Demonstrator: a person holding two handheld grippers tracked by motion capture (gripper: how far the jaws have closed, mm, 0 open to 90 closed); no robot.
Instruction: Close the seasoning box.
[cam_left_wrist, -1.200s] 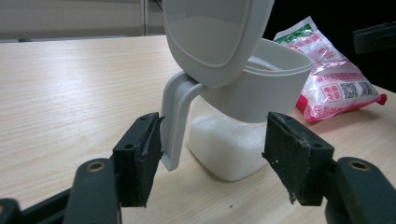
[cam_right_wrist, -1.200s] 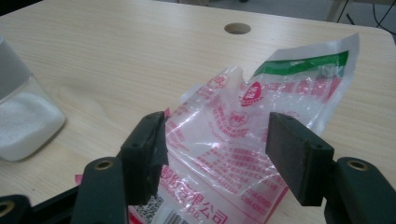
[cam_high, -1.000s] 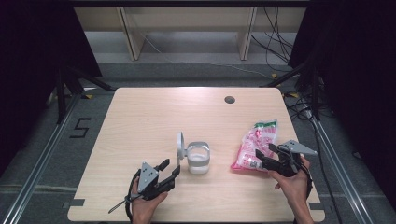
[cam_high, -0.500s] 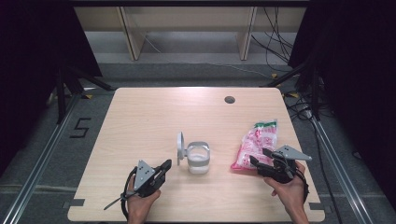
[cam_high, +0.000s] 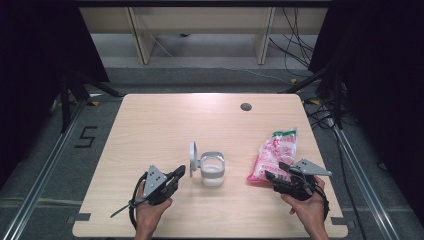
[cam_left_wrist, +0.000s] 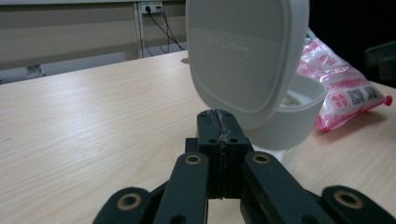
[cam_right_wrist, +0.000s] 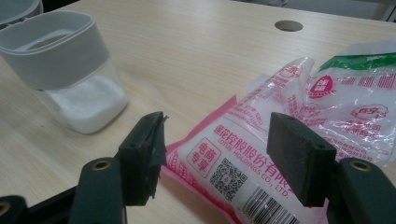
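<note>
Wooden table (cam_high: 165, 125), bag (cam_right_wrist: 299, 135) between right jaws

The surface (cam_high: 165, 130) looks like pale wood laminate, smooth with a soft sheen. The container (cam_right_wrist: 70, 70) has a matt grey plastic collar over a clear lower part, and its raised lid (cam_left_wrist: 245, 56) is smooth matt plastic (faint embossed lettering). The bag (cam_right_wrist: 299, 121) is glossy, crinkled plastic film. Both grippers' pads (cam_right_wrist: 299, 158) seem matt black, perhaps rubbery.
</note>
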